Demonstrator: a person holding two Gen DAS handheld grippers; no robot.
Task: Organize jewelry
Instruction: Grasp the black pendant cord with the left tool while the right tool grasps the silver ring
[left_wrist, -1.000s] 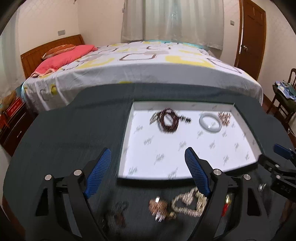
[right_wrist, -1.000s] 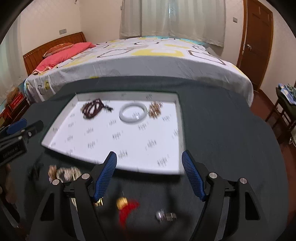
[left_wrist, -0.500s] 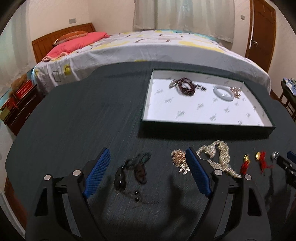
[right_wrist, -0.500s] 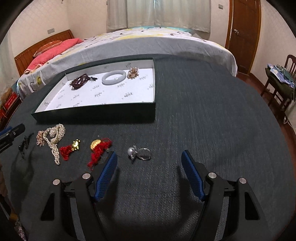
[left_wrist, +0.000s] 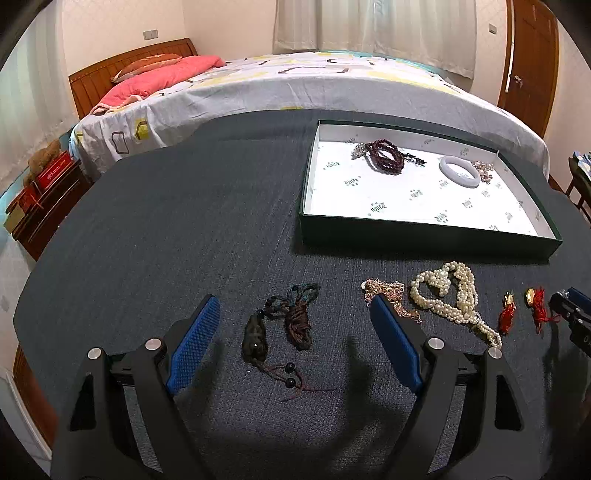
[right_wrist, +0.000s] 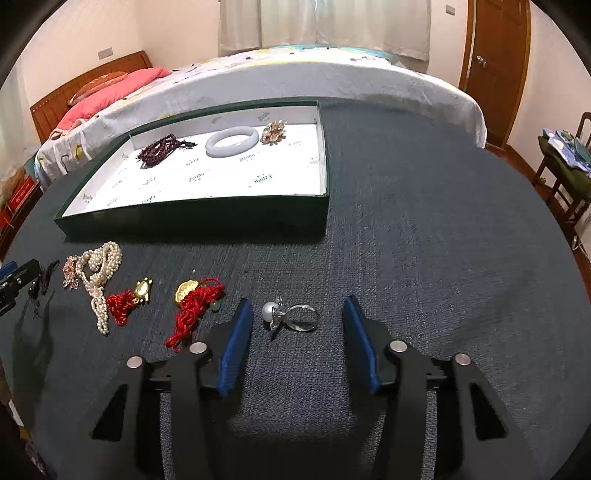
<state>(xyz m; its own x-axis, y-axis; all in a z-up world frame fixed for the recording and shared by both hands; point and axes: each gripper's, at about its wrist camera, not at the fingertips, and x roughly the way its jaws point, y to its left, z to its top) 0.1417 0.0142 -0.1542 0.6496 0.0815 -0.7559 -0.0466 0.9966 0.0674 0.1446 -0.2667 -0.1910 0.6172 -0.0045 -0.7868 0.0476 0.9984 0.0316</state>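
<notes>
A green tray with white lining (left_wrist: 424, 236) (right_wrist: 192, 218) holds a dark red bead bracelet (left_wrist: 384, 157) (right_wrist: 157, 149), a pale bangle (left_wrist: 460, 171) (right_wrist: 231, 140) and a small sparkly piece (right_wrist: 273, 133). In front of it on the dark cloth lie a dark cord necklace (left_wrist: 280, 325), a rose chain (left_wrist: 388, 293), a pearl necklace (left_wrist: 450, 291) (right_wrist: 99, 273), two red-tassel charms (right_wrist: 127, 299) (right_wrist: 195, 302) and a pearl ring (right_wrist: 290, 315). My left gripper (left_wrist: 291, 314) is open around the cord necklace. My right gripper (right_wrist: 297, 310) is open around the ring.
The table is round with a dark cloth (right_wrist: 424, 240). A bed (left_wrist: 295, 81) stands behind it, a wooden nightstand (left_wrist: 40, 206) to the left, a door (right_wrist: 495, 62) and a chair with clothes (right_wrist: 565, 162) to the right.
Both grippers have pulled back from over the tray and come down low over the loose jewelry in front of it. The right gripper's jaws have narrowed somewhat around the ring.
</notes>
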